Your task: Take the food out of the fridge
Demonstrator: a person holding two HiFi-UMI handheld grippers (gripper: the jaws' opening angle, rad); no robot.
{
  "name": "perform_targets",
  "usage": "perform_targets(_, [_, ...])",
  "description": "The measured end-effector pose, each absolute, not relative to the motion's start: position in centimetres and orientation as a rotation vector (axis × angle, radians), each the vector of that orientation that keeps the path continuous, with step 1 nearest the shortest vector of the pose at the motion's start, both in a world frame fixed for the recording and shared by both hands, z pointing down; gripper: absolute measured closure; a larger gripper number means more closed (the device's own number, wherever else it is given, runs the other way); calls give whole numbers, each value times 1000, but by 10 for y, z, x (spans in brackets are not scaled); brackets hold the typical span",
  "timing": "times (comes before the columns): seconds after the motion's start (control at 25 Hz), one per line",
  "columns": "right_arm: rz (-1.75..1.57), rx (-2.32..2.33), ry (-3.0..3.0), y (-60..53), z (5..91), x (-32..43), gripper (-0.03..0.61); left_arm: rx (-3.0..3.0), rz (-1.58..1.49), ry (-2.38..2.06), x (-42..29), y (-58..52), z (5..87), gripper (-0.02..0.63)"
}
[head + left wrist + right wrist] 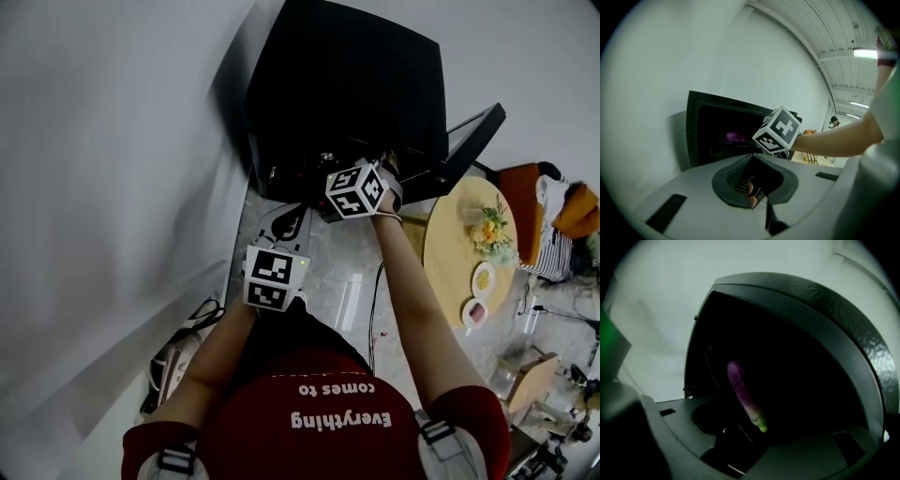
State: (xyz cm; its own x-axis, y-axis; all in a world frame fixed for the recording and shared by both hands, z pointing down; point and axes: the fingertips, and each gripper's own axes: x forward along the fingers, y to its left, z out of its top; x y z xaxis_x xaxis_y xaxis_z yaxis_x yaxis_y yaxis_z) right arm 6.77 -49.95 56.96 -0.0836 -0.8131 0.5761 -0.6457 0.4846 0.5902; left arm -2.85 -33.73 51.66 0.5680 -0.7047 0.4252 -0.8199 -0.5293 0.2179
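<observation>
Head view, fridge: A black box-shaped fridge (pixel 347 84) is seen against the white wall, and its door (pixel 473 136) is swung open to the right.
Head view, right gripper: The right gripper (pixel 330 167) is held at the open front of the fridge, and its tips are pointed into the dark inside.
Head view, left gripper: The left gripper (pixel 289 218) is held lower and nearer to the person, apart from the fridge, over the pale floor.
Head view, table: A round pale wooden table (pixel 450 272) is placed just right of the fridge. Yellow flowers and two small plates are set on it.
Left gripper view, jaws: The jaws of the left gripper are drawn together, and nothing is held between them.
Left gripper view, food: A long purple eggplant with a green stem end (pixel 735 136) is seen only as a purple blur inside the fridge, left of the marker cube of the right gripper.
Right gripper view, jaws: The jaws are set wide apart, and nothing is pressed by them.
Right gripper view, food: The eggplant (pixel 744 399) is lying inside the fridge, ahead of the jaws and in line with their gap. Its green end is turned toward the gripper. It is not touched.
</observation>
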Motion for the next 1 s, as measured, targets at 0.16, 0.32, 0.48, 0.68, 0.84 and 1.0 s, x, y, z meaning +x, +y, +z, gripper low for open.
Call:
perform_targets(0.16, [-202,1182,-1791,-509,579,66,390,2403,406,-1239,-34,-336,519,607])
perform_targets(0.32, [-177,1126,-1782,-515,588,64,390,2400,411,-1245,-38,-339,519,607])
perform_targets(0.48, [-171,1132,-1788,-518,589,62,390,2411,412,-1242,-39,-340,517,607])
perform_targets(0.68, [-183,1149,-1776,-522,588,63,390,2411,412,-1234,-39,-340,518,607])
perform_targets(0.84, [-238,1129,-1767,-520,586,61,394,2420,409,-1230,-39,-339,515,607])
perform_targets(1.0, [-277,1102,-1762,-516,586,61,403,2436,413,-1226,-38,-339,512,607])
